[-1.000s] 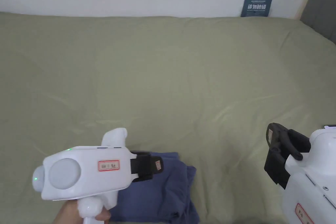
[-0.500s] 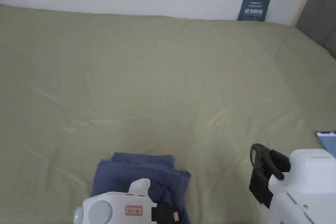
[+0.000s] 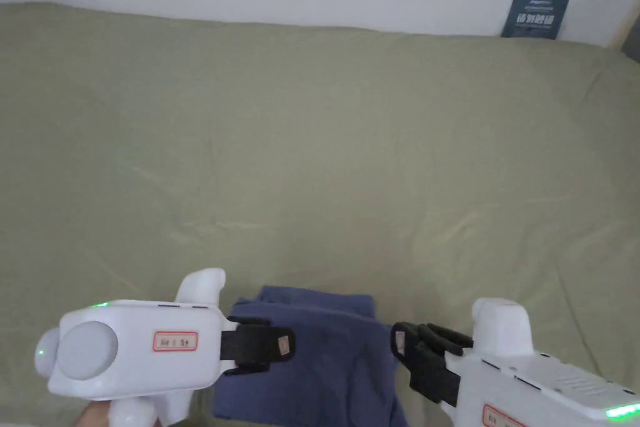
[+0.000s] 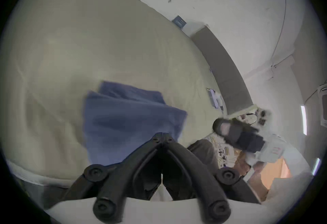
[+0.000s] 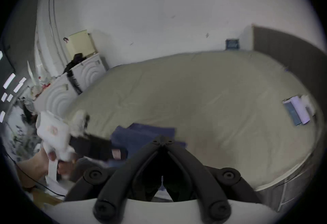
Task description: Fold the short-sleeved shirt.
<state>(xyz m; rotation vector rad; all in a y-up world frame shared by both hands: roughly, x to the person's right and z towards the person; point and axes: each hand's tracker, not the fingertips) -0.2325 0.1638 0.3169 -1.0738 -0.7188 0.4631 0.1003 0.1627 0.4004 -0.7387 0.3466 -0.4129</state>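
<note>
Folded dark blue cotton shirt (image 3: pixel 319 353) lying on the near edge of the olive-green sheeted bed (image 3: pixel 312 153), left white-bodied black tongs (image 3: pixel 289 344) above the shirt's left part, jaws together, empty, right tongs (image 3: pixel 396 339) just beside its right edge, seemingly closed, holding nothing.

Head view looks down; all views share the folded shirt (image 3: pixel 325 353).

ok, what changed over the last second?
The right gripper swung in from the bed's right side to the right edge of the folded blue shirt. The left gripper dipped toward the person, then came back over the shirt's left side. Both are shut, holding nothing. The shirt stayed folded on the green bedsheet.
</note>
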